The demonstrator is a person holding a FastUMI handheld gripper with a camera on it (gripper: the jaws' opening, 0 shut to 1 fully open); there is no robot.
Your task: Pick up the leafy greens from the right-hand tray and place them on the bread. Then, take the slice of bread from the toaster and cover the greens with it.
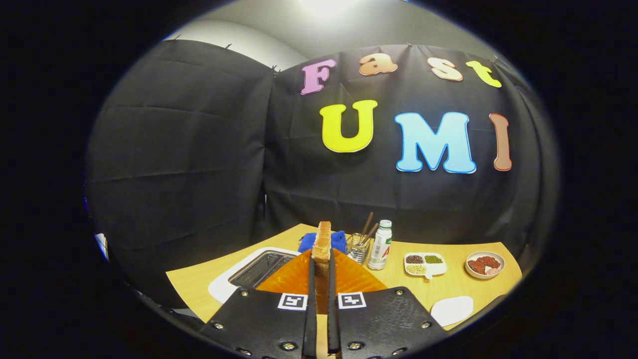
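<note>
The tool (321, 279) is clamped on the slice of bread (323, 249), which stands upright on edge between its fingers, long axis vertical, above the orange plate (359, 279). The toaster (259, 269) lies left of the plate.

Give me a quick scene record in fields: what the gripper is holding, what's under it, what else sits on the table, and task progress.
gripper: gripper shut on the bread slice, held upright on edge between the fingers
below slice: orange plate
beside plate: toaster, slots open
beyond plate: blue cloth, holder with sticks, white bottle
further along: divided dish of beans, bowl of red pieces
surface: wooden table
progress: slice lifted, not yet laid down; greens hidden from here
</note>
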